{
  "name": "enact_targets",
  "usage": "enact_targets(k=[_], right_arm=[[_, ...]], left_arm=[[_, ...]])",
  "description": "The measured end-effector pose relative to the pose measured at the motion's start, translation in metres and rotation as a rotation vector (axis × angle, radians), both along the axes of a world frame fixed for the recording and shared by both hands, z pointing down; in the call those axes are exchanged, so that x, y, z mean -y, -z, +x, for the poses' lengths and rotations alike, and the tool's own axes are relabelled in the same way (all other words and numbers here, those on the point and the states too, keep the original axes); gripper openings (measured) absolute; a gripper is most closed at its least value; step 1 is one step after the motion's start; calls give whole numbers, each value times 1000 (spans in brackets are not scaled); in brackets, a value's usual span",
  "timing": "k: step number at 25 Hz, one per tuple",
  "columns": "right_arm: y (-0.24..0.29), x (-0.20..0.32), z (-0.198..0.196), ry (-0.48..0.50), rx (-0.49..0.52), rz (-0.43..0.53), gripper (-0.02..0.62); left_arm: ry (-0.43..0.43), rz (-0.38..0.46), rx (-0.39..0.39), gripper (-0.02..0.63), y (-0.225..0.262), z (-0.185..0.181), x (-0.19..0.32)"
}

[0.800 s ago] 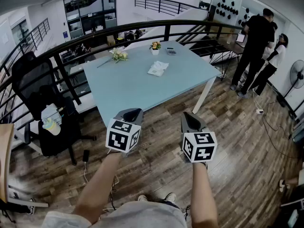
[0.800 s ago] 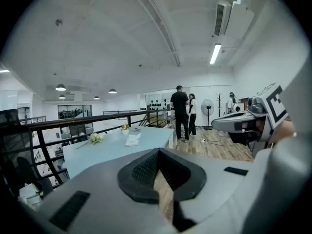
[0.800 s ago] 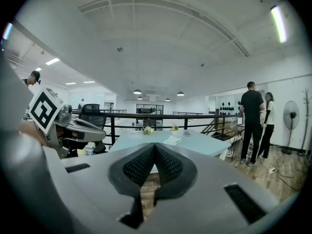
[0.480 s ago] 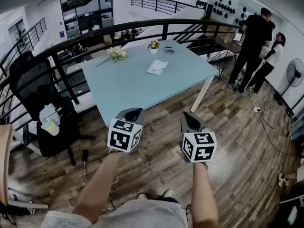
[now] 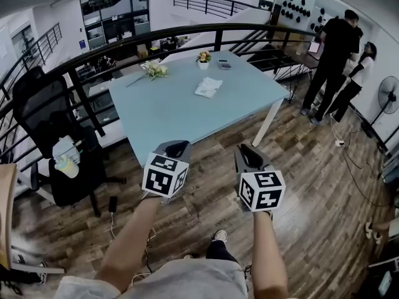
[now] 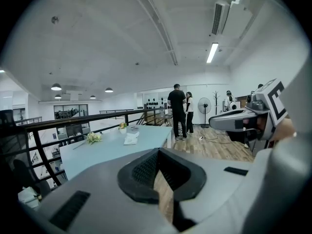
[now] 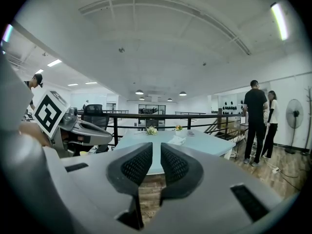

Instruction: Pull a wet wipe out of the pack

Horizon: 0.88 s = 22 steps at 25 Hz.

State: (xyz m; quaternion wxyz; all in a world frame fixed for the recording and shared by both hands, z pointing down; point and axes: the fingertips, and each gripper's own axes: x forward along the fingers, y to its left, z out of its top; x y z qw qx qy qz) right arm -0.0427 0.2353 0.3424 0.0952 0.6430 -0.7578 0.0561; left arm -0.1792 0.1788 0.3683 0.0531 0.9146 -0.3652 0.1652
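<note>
A white wet-wipe pack [image 5: 207, 88] lies on the far half of the light blue table [image 5: 181, 114], well ahead of both grippers. It shows small in the left gripper view [image 6: 130, 139] and the right gripper view [image 7: 177, 140]. My left gripper [image 5: 176, 147] and right gripper [image 5: 249, 155] hang side by side over the wood floor, short of the table's near edge. Each points towards the table. The left gripper's [image 6: 157, 155] pads meet at the tips with nothing held. The right gripper's [image 7: 156, 152] pads stand a thin slit apart, also empty.
A flower bunch [image 5: 154, 71], a small flower pot [image 5: 203, 58] and a small dark object [image 5: 223, 62] lie at the table's far end. A black railing [image 5: 124, 45] runs behind it. A black office chair [image 5: 53, 129] stands left. People [image 5: 340, 55] stand at the right near a fan [image 5: 389, 101].
One of my feet has stepped forward below the grippers. Both grippers keep nearly the same place in the head view, and their jaws look unchanged.
</note>
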Motion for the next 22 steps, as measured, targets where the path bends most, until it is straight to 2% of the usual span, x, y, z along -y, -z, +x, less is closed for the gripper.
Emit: enact_targets(k=[8, 13, 18, 22], right_arm=[[-3, 23, 9, 10, 21, 10, 89], [-4, 41, 20, 16, 28, 23, 128], [-5, 69, 40, 41, 40, 24, 150], [-6, 95, 60, 70, 48, 20, 161]], left_arm=[[-10, 18, 16, -5, -1, 16, 20], [5, -3, 31, -5, -6, 26, 37], [18, -31, 30, -5, -12, 44, 60], [32, -21, 51, -3, -13, 63, 83]])
